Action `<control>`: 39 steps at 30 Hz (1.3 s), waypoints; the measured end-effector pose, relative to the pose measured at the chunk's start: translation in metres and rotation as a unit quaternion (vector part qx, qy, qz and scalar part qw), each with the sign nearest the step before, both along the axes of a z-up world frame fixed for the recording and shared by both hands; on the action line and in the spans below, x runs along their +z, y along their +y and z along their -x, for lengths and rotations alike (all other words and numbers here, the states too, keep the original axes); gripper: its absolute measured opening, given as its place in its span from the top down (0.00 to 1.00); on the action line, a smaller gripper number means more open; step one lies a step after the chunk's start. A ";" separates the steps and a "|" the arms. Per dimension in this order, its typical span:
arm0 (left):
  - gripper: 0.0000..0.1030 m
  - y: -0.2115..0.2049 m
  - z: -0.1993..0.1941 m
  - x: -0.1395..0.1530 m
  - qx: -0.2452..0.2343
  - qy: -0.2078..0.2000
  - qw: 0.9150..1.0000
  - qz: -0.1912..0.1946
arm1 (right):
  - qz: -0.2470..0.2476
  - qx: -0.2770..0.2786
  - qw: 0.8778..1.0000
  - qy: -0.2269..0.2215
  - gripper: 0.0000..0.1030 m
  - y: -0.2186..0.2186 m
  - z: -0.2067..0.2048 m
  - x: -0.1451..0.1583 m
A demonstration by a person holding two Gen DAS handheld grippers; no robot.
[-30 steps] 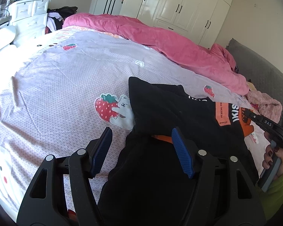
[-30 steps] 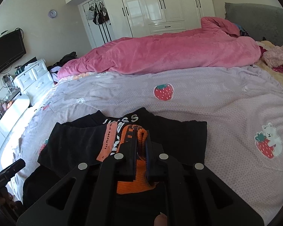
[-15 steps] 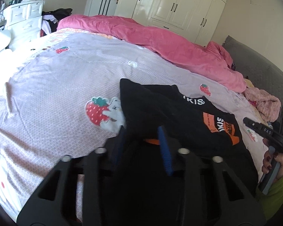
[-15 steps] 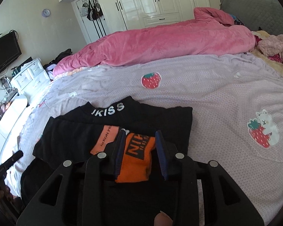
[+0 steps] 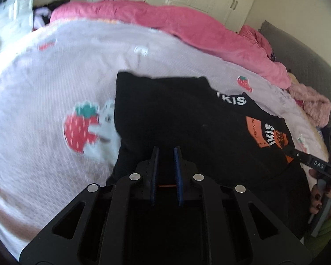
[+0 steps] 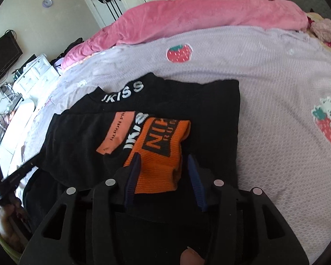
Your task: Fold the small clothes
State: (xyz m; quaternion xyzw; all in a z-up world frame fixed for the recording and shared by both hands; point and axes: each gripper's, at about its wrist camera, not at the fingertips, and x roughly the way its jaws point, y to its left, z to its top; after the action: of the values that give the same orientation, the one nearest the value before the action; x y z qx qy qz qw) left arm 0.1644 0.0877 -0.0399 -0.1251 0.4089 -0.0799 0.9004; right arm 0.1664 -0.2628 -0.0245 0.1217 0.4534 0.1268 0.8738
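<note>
While closing, left gripper [image 5: 166, 154] on black garment [image 5: 187, 119]

Two hand-held black plastic grippers, the left gripper [image 5: 166, 154] and the right gripper [image 6: 163, 165], carry blue-padded fingers [image 5: 177, 172] and silver round screws [image 5: 198, 177]. The right hand [image 5: 322, 198] shows dark nail polish beside a green sleeve [image 5: 328, 227].

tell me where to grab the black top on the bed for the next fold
Grip the black top at its far right corner, tongs coming in from the bare sheet on that side: the edge there lies flat, straight and clear of the orange cuff.
</note>
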 end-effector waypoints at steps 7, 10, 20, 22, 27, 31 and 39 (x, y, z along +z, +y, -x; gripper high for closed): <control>0.93 0.008 0.010 -0.003 0.004 -0.006 1.000 0.025 | 0.017 0.003 0.999 -0.037 0.93 0.005 0.009 0.009; 0.93 0.012 0.015 -0.003 0.006 -0.009 0.999 0.034 | 0.021 -0.003 0.998 -0.066 0.95 -0.001 0.015 0.023; 0.93 0.021 0.025 -0.002 0.014 -0.010 0.998 0.053 | 0.093 -0.030 0.995 -0.018 1.00 -0.007 0.010 0.002; 0.93 0.021 0.027 -0.002 0.015 -0.010 0.999 0.051 | 0.084 -0.033 0.996 -0.029 1.00 -0.008 0.013 0.007; 0.93 0.022 0.029 -0.001 0.017 -0.011 0.998 0.051 | 0.065 -0.031 0.995 -0.069 0.93 -0.006 0.020 0.029; 0.93 0.024 0.029 -0.001 0.020 -0.011 0.998 0.054 | 0.054 0.014 0.995 -0.084 0.83 0.016 0.024 0.037; 0.93 0.028 0.032 -0.001 0.024 -0.013 0.998 0.057 | 0.135 0.026 0.990 -0.017 0.79 0.042 0.009 -0.004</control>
State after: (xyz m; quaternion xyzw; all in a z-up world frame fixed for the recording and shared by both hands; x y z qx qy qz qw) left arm 0.1328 0.1156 -0.0408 -0.1853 0.3890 -0.0833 0.8985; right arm 0.1576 -0.2209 -0.0288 -0.0116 0.4544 0.0894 0.8862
